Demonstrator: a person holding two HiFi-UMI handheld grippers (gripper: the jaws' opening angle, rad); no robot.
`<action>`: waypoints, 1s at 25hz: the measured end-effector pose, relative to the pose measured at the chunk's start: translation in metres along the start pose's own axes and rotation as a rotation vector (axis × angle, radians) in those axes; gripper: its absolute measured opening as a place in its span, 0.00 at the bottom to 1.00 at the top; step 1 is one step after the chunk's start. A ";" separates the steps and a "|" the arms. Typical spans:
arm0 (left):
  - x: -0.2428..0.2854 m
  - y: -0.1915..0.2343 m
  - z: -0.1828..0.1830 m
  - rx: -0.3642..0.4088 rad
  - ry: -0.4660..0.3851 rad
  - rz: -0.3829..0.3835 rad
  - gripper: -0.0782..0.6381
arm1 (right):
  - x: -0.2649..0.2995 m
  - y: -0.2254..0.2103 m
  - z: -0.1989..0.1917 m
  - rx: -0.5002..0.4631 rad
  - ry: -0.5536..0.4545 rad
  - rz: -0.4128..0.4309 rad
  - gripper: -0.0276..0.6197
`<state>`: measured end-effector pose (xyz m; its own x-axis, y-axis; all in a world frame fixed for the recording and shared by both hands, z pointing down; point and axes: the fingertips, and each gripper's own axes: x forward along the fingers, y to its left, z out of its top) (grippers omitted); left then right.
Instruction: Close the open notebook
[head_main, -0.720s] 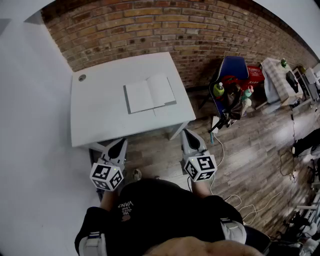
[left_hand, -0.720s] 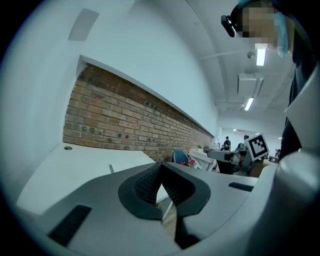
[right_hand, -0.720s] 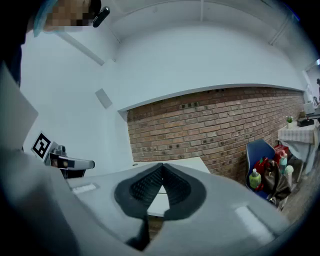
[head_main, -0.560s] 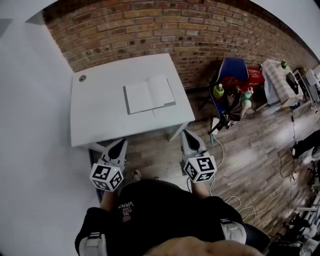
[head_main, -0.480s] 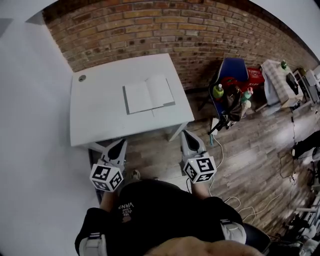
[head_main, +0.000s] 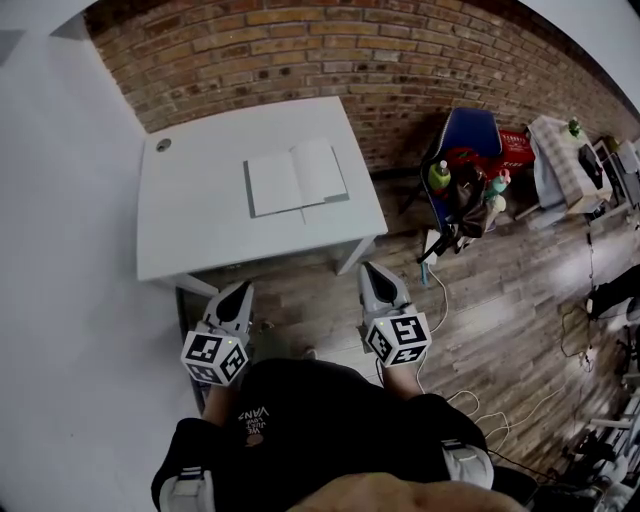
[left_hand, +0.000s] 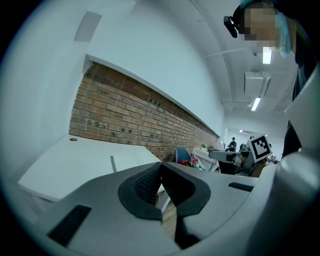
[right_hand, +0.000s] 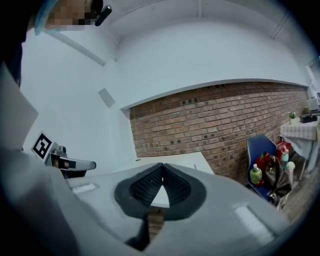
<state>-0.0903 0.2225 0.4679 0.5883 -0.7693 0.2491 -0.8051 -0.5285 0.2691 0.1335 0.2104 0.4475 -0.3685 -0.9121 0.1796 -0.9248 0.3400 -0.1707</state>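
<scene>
The open notebook lies flat with blank white pages on the white table, right of its middle and near the brick wall. Both grippers hang short of the table's front edge, over the wooden floor. My left gripper is shut with nothing in it, below the table's front left part. My right gripper is shut and empty too, just off the front right corner. In the left gripper view the jaws meet, with the notebook beyond them. The right gripper view shows closed jaws before the table.
A brick wall runs behind the table. To the right stands a blue chair loaded with bottles and bags, with a cloth-covered table farther right. Cables trail over the wooden floor. A cable hole marks the table's far left corner.
The table and notebook sit slightly higher in the head view than before. Both grippers stay shut and in nearly the same place.
</scene>
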 end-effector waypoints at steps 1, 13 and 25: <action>0.002 0.001 0.000 -0.004 0.003 -0.002 0.13 | 0.001 -0.001 0.000 0.000 0.004 -0.003 0.04; 0.052 0.047 0.030 0.019 0.008 -0.076 0.13 | 0.055 -0.010 0.014 0.004 -0.012 -0.075 0.04; 0.093 0.112 0.058 0.039 0.045 -0.162 0.13 | 0.120 0.002 0.027 0.019 -0.023 -0.162 0.04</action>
<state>-0.1304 0.0711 0.4668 0.7127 -0.6566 0.2469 -0.7013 -0.6585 0.2732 0.0899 0.0952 0.4427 -0.2121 -0.9598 0.1837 -0.9700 0.1838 -0.1595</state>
